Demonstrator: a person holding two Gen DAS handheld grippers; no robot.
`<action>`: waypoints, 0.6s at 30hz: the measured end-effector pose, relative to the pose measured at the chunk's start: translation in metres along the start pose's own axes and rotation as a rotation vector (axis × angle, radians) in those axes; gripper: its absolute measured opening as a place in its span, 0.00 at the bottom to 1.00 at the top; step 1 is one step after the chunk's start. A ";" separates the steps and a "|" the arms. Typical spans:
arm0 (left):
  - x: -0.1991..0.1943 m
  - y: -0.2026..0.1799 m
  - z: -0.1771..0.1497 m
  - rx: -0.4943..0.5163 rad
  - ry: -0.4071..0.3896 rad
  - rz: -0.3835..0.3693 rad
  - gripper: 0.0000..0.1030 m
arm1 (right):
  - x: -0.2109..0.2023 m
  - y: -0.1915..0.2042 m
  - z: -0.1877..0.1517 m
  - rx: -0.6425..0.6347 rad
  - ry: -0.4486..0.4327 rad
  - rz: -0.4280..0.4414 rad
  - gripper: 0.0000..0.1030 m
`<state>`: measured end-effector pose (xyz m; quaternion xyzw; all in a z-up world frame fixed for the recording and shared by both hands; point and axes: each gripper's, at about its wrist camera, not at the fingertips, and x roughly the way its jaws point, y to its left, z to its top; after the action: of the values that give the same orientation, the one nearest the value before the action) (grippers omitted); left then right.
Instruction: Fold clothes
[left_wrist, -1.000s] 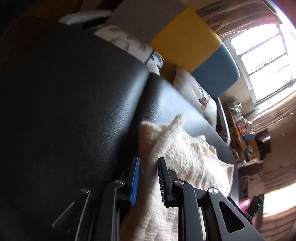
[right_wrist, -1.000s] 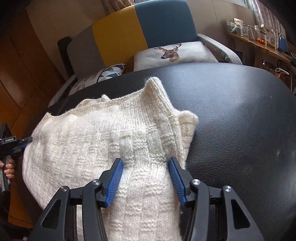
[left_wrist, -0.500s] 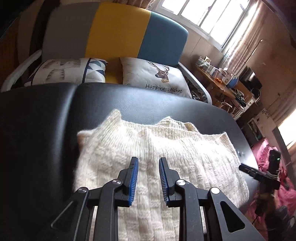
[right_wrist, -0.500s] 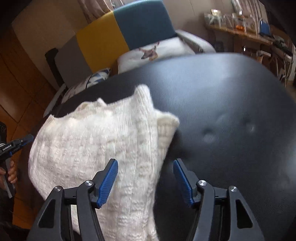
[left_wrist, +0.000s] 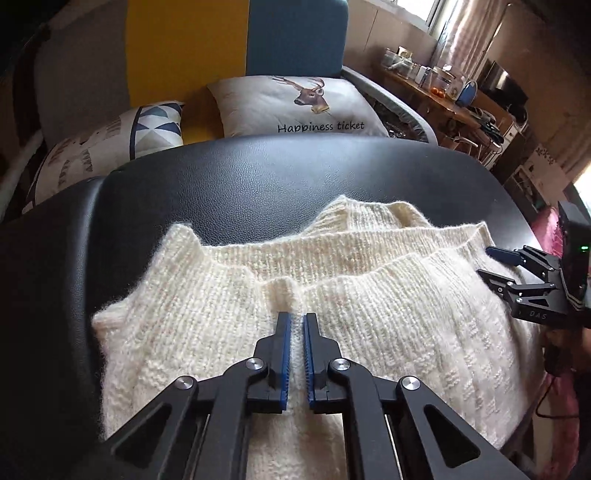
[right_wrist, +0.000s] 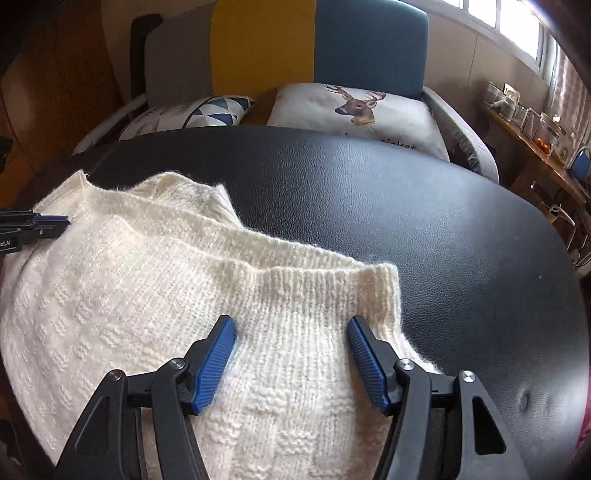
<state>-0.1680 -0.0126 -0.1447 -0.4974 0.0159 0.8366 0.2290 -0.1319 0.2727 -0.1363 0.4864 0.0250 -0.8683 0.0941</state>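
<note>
A cream knitted sweater lies in folded layers on a black leather surface, its ribbed edges pointing toward the sofa. My left gripper is shut on a small puckered ridge of the knit near the sweater's middle. In the right wrist view the sweater fills the lower left, and my right gripper stands wide open over its right corner, both pads resting on the knit. The right gripper also shows at the sweater's right edge in the left wrist view. The left gripper's tip shows at the far left.
Behind the black surface stands a sofa with a grey, yellow and blue back, holding a deer cushion and a triangle-pattern cushion. A cluttered wooden shelf runs along the right wall.
The left gripper swung round to face the sofa and its jaws narrowed onto a ridge of knit. The right gripper stayed open and moved over the sweater's right corner.
</note>
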 end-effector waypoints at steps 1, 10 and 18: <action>-0.007 0.000 -0.001 -0.015 -0.028 -0.023 0.05 | 0.001 -0.001 -0.003 0.010 -0.006 0.007 0.63; 0.006 0.008 0.029 -0.115 -0.204 -0.046 0.07 | -0.002 0.003 -0.004 -0.003 -0.055 -0.130 0.23; 0.030 0.026 -0.003 -0.147 -0.122 -0.123 0.09 | -0.002 -0.008 -0.015 0.015 -0.085 -0.205 0.21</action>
<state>-0.1879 -0.0258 -0.1773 -0.4612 -0.0903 0.8485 0.2434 -0.1200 0.2828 -0.1429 0.4447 0.0640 -0.8934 0.0022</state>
